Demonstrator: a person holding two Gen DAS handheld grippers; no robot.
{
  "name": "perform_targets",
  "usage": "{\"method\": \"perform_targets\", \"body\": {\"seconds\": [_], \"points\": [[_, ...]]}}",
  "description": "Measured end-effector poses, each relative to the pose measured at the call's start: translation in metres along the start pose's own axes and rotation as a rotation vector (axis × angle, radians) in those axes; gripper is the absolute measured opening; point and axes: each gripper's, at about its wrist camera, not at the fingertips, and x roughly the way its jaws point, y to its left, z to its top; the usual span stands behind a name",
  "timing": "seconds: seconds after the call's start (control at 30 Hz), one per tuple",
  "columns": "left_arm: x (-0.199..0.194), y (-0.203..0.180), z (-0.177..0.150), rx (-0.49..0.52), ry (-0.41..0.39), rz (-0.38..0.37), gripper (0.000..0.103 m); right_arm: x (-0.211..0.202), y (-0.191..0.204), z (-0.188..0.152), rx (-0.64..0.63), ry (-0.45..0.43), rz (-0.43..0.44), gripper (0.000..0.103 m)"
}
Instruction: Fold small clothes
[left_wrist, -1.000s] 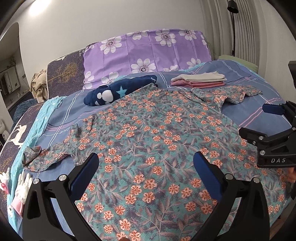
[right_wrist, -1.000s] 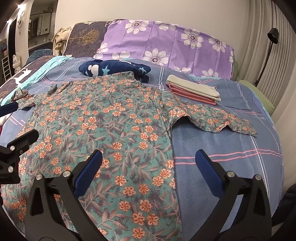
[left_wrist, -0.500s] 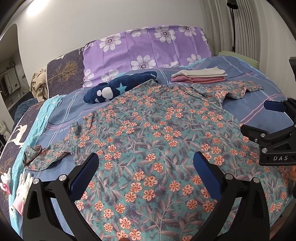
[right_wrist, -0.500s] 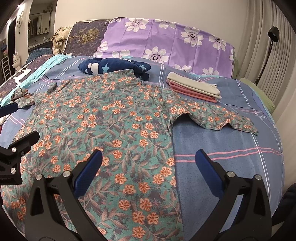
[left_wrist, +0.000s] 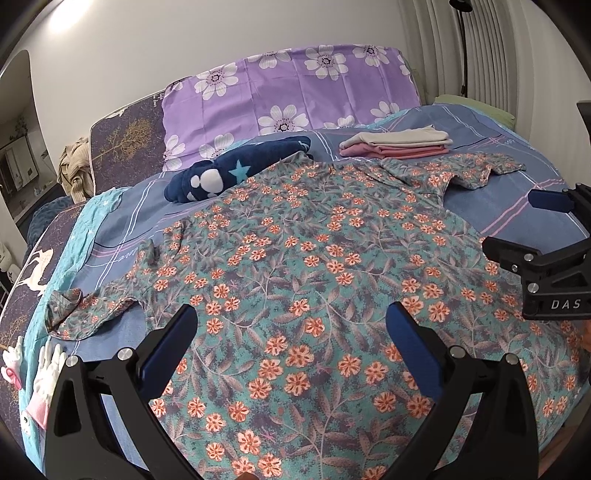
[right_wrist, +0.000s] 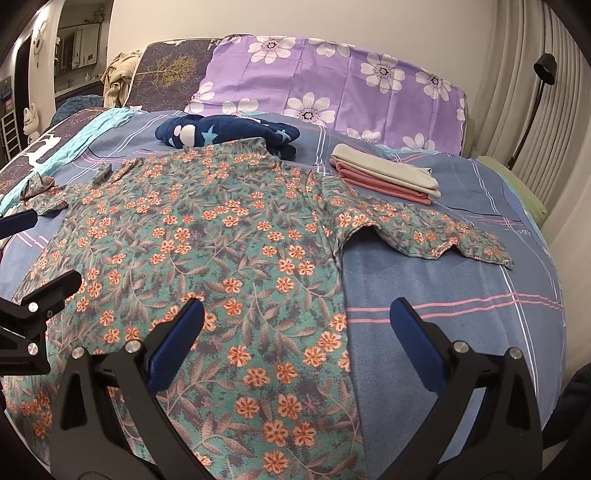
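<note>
A wide bed (left_wrist: 524, 192) filled the view, covered in a smooth blue sheet crossed by thin pink and white lines. Against the wall behind it stood a long purple pillow (left_wrist: 295, 96) printed with white flowers. Spread flat across the middle of the bed lay a soft teal shirt (left_wrist: 314, 266) patterned with orange flowers and grey leaves, both short sleeves stretched out sideways, the cloth slightly rumpled at the sleeve ends. Beyond its collar sat a plush navy bundle (left_wrist: 229, 173) with white spots and pale stars, its near edge tucked under the collar. Beside that, near the shirt's far sleeve, rested a neat stack of folded clothes (right_wrist: 388, 177), beige on top of pink. The left gripper (left_wrist: 291, 339) hovered above the shirt's lower hem, its blue-padded black fingers spread wide and holding nothing. The right gripper (right_wrist: 295, 332) hung over the shirt's side edge, likewise spread wide and empty.
</note>
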Motion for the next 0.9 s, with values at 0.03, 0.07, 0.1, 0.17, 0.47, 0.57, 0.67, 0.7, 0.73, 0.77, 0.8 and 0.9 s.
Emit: {"method": "perform_targets", "body": {"seconds": [0.03,0.07,0.1,0.17,0.47,0.57,0.67,0.7,0.73,0.77,0.8,0.9], "points": [[-0.0001,-0.0003,-0.0001,0.0,0.0,0.001,0.102,-0.0001,-0.0002,0.0,0.0,0.0,0.0,0.101],[0.0001,-0.0003,-0.0001,0.001,0.001,0.001,0.102,-0.0001,-0.0002,-0.0001,0.001,0.0,0.001,0.101],[0.0004,-0.0004,-0.0002,0.002,0.003,0.002,0.102,-0.0001,-0.0001,-0.0001,0.0,0.0,0.001,0.101],[0.0011,-0.0007,-0.0006,0.005,0.008,0.006,0.102,-0.0001,0.0,-0.0001,0.0,-0.001,0.001,0.101],[0.0013,-0.0005,-0.0025,0.002,0.017,0.012,0.102,-0.0003,-0.0011,-0.0001,0.008,0.005,0.001,0.101],[0.0014,0.0007,-0.0028,-0.007,0.018,0.01,0.102,0.0001,-0.0019,-0.0013,0.009,0.004,0.002,0.101],[0.0019,0.001,-0.0037,-0.007,0.02,0.012,0.102,0.0002,-0.0018,-0.0014,0.008,0.004,0.001,0.101],[0.0021,0.0009,-0.004,-0.007,0.021,0.012,0.102,0.0007,-0.0021,-0.0016,0.008,0.005,0.002,0.101],[0.0023,0.0005,-0.0039,-0.007,0.022,0.011,0.102,0.0009,-0.0018,-0.0016,0.008,0.006,0.002,0.101],[0.0023,0.0005,-0.0042,-0.006,0.023,0.011,0.102,0.0013,-0.0012,-0.0017,0.008,0.007,0.002,0.101],[0.0026,0.0003,-0.0045,-0.005,0.024,0.01,0.102,0.0016,-0.0007,-0.0017,0.008,0.008,0.002,0.101],[0.003,0.0002,-0.0049,-0.005,0.024,0.009,0.102,0.0025,-0.0004,-0.0027,0.009,0.007,0.003,0.101]]}}
